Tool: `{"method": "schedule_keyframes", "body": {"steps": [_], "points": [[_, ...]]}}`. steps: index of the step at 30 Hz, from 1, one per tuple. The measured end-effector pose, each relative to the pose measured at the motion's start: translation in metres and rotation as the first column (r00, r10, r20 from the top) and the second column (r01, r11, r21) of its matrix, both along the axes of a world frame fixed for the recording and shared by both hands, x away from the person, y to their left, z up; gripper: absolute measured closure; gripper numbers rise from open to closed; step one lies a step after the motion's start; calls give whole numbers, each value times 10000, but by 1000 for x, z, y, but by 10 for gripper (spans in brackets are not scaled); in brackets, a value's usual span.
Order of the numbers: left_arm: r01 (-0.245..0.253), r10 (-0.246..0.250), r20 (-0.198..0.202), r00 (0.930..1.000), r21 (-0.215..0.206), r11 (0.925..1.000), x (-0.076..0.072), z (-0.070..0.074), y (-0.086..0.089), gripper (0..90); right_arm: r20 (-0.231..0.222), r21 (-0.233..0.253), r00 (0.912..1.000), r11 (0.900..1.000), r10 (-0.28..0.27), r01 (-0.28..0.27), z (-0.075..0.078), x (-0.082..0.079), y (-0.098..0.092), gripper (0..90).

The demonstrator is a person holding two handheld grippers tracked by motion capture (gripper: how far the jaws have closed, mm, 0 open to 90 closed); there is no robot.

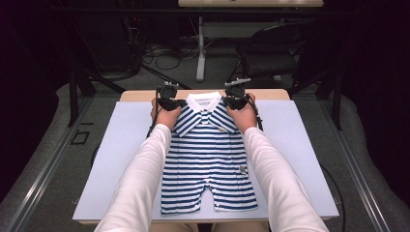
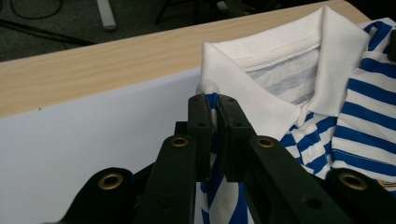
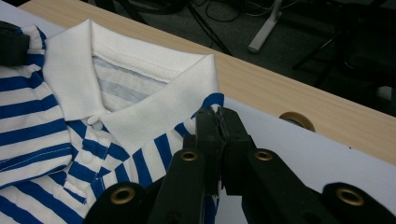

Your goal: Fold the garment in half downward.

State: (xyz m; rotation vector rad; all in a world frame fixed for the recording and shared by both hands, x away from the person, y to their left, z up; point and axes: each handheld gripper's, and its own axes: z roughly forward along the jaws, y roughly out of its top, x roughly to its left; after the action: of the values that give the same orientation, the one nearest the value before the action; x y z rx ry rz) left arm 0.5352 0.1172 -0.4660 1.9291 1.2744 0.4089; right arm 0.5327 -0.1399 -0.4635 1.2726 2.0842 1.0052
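Right gripper view: brass grommet (image 3: pixel 297 120) in table (image 3: pixel 280 88).

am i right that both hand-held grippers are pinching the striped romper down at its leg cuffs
Not quite. Both are shut on the striped romper, but at its shoulders beside the white collar, not the leg cuffs. The high view shows the left hand-held gripper and right hand-held gripper there.
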Motion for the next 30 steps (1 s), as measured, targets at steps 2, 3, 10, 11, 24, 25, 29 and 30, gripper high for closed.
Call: {"method": "schedule_keyframes", "body": {"steps": [2, 3, 10, 11, 24, 25, 29, 30], "points": [[31, -31, 61, 10000, -19, 10000, 1, 4, -1, 851, 32, 73, 10000, 10000, -39, 39, 5, 1, -1, 883], [61, -61, 82, 9999, -14, 10000, 2, 7, -1, 851, 115, 56, 9999, 10000, -44, 43, 6, 1, -2, 882], [51, -51, 310, 9995, 0, 10000, 8, 23, -3, 851, 332, 71, 9994, 9999, -111, 109, 21, 5, -3, 882], [-1, 3, 403, 9992, -49, 10000, 9, 25, -4, 851, 389, 74, 9992, 9999, -131, 128, 23, 6, -3, 883], [135, -127, 892, 9959, -91, 9999, 5, 38, -7, 851, 916, -20, 9956, 9997, -222, 225, 38, 2, -7, 882], [170, -167, 919, 9956, -23, 9999, 3, 37, -6, 851, 959, -19, 9951, 9997, -224, 227, 37, 0, -6, 883], [334, -347, 1071, 9936, 140, 9993, -4, 34, -5, 851, 1142, -87, 9934, 10000, -26, 37, 37, -8, -5, 882], [384, -399, 1068, 9935, 158, 9991, -6, 33, -5, 851, 1172, -106, 9931, 9999, 17, -5, 37, -10, -4, 882]]}}
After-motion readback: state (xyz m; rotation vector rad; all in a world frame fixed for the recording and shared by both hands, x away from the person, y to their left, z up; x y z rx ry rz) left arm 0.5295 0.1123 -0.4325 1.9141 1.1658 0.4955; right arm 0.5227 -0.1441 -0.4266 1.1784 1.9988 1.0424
